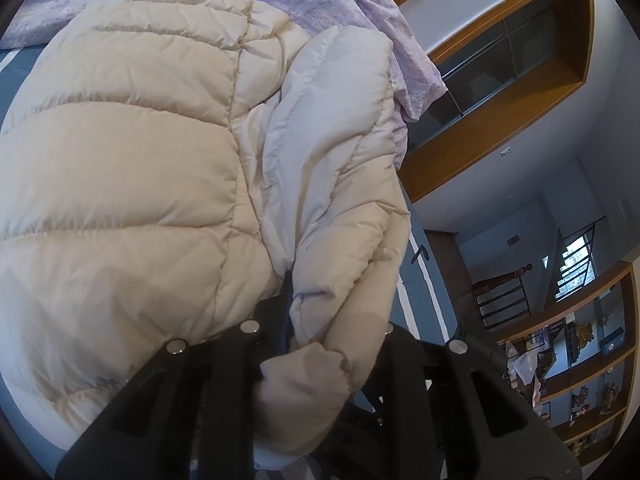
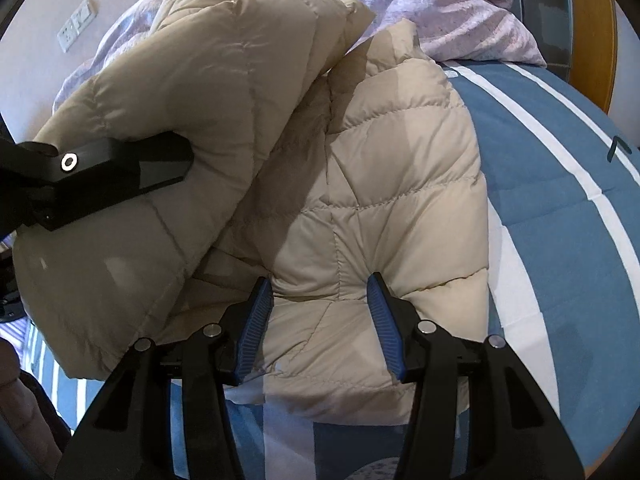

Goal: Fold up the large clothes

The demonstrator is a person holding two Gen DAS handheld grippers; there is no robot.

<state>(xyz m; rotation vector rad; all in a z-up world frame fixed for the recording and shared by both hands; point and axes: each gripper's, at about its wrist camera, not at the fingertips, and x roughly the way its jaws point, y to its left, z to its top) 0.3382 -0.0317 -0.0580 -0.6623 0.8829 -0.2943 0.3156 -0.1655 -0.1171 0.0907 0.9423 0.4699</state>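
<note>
A cream quilted puffer jacket (image 1: 140, 160) (image 2: 380, 180) lies on a bed. My left gripper (image 1: 320, 320) is shut on a bunched sleeve (image 1: 308, 376) of it, and the fabric hides most of its fingers. In the right wrist view that left gripper (image 2: 160, 168) holds a thick fold of the jacket lifted above the rest. My right gripper (image 2: 320, 280) is closed on the jacket's near hem, its blue pads (image 2: 256, 320) denting the padded cloth that bulges between them.
The bed has a blue sheet with white stripes (image 2: 560, 160) (image 1: 416, 300). A crumpled lilac duvet (image 1: 340, 0) (image 2: 440, 8) lies beyond the jacket. Wooden shelves (image 1: 580, 340) and a wooden wall unit (image 1: 500, 132) stand past the bed's edge.
</note>
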